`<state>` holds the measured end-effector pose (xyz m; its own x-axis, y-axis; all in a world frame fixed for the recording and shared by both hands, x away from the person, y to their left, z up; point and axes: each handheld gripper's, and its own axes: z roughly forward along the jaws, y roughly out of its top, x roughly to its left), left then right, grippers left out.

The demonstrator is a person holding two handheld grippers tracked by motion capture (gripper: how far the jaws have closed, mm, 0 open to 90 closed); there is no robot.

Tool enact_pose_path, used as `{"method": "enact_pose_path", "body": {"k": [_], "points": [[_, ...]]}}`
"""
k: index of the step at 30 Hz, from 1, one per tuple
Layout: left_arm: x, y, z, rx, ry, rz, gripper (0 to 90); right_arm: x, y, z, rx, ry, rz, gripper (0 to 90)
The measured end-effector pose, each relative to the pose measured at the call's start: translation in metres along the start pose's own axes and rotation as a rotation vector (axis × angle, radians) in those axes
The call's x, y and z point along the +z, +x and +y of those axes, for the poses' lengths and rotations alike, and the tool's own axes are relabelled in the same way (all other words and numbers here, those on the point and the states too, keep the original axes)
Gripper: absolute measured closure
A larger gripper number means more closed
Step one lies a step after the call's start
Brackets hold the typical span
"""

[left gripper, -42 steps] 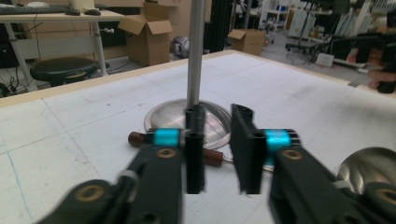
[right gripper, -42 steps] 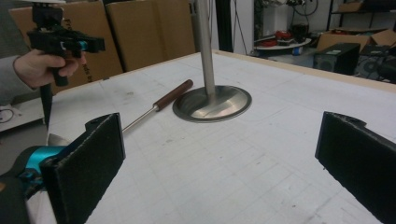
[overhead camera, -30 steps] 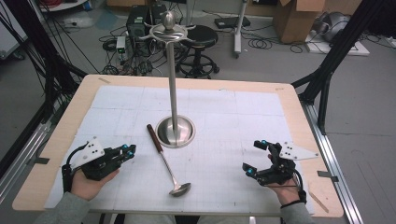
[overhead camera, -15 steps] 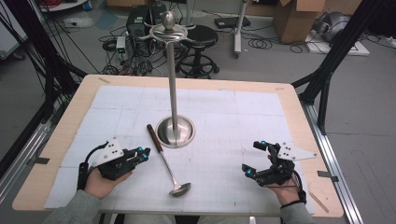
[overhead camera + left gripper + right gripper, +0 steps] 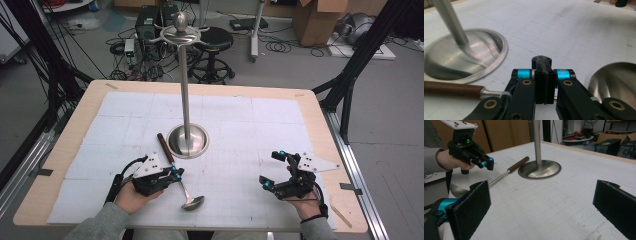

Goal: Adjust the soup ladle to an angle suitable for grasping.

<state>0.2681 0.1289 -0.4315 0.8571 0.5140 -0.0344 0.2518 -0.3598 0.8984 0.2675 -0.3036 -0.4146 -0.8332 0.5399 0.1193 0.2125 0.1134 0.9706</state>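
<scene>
A steel ladle [image 5: 192, 202] with a brown wooden grip [image 5: 164, 147] lies flat on the white mat, bowl toward the front edge. My left gripper [image 5: 176, 173] hovers over the ladle's thin metal shaft, its jaws pressed together with nothing between them. In the left gripper view the shut tips [image 5: 541, 60] sit above the shaft, with the wooden grip [image 5: 449, 88] on one side and the bowl [image 5: 616, 80] on the other. My right gripper [image 5: 271, 169] rests open at the front right, jaws wide apart [image 5: 544, 202]. The right gripper view also catches the left gripper [image 5: 487, 163] above the ladle [image 5: 517, 165].
A tall steel stand with a round domed base [image 5: 188, 141] rises from the middle of the table [image 5: 320, 120], just behind the ladle's grip; hooks sit at its top [image 5: 181, 32]. The base fills the near left of the left gripper view [image 5: 461, 62]. Cables and stools lie beyond the far edge.
My left gripper has slid rightward and a little down, from the front left of the mat to over the ladle's shaft. Its jaws stayed shut. The right gripper has not moved.
</scene>
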Motion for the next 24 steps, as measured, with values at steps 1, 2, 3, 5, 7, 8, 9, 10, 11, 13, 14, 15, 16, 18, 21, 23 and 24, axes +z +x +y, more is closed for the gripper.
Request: {"method": "enact_pose_path", "body": {"k": [1,2,3,5,7,8,9,10,11,13,14,15,16,18,21,23,24], "points": [[0.003,-0.002,0.000,0.002,0.008,-0.008,89.7,0.000,0.000,0.000,-0.003,0.000,-0.002,0.6],[0.003,-0.002,0.000,0.002,0.008,-0.008,89.7,0.000,-0.001,0.000,-0.006,-0.003,-0.004,0.5],[0.007,-0.003,0.000,0.002,0.029,-0.017,89.7,0.000,-0.001,0.000,-0.002,0.003,-0.001,0.5],[0.010,-0.004,0.000,0.003,0.044,-0.017,89.7,0.001,-0.001,0.000,-0.005,0.002,-0.001,0.5],[0.017,-0.005,-0.001,-0.005,0.086,-0.009,89.7,0.001,-0.001,0.000,-0.003,0.003,-0.001,0.5],[0.022,-0.007,-0.002,-0.014,0.111,-0.017,89.7,0.001,0.000,0.000,-0.003,0.010,0.001,0.6],[0.022,-0.007,-0.002,-0.014,0.111,-0.017,89.7,0.001,0.000,0.000,-0.005,0.009,0.000,0.5],[0.024,-0.009,-0.002,-0.018,0.122,-0.018,89.7,0.001,0.000,0.000,-0.007,0.007,-0.007,0.6],[0.026,-0.010,-0.002,-0.008,0.136,-0.027,89.7,0.000,0.000,0.000,-0.008,0.004,-0.009,0.6],[0.030,-0.015,-0.002,0.008,0.154,-0.040,89.7,-0.001,0.000,0.000,-0.004,-0.002,-0.013,0.5],[0.030,-0.015,-0.002,0.008,0.154,-0.040,89.7,-0.001,-0.001,0.000,-0.011,-0.006,-0.017,0.5],[0.031,-0.017,-0.002,0.010,0.164,-0.042,89.7,-0.001,-0.001,0.000,-0.009,-0.006,-0.017,0.6],[0.033,-0.018,-0.002,0.009,0.174,-0.042,89.7,-0.001,-0.001,0.000,-0.010,-0.006,-0.015,0.6],[0.035,-0.019,-0.002,0.008,0.188,-0.051,89.7,-0.001,-0.001,0.000,-0.012,-0.006,-0.016,0.6],[0.036,-0.024,-0.002,0.019,0.194,-0.069,89.7,-0.001,-0.001,0.000,-0.015,-0.008,-0.018,0.6],[0.037,-0.025,-0.002,0.017,0.206,-0.073,89.7,-0.002,-0.001,0.001,-0.010,-0.009,-0.018,0.6],[0.037,-0.025,-0.003,0.017,0.209,-0.074,89.7,-0.002,-0.001,0.001,-0.012,-0.013,-0.024,0.6]]}}
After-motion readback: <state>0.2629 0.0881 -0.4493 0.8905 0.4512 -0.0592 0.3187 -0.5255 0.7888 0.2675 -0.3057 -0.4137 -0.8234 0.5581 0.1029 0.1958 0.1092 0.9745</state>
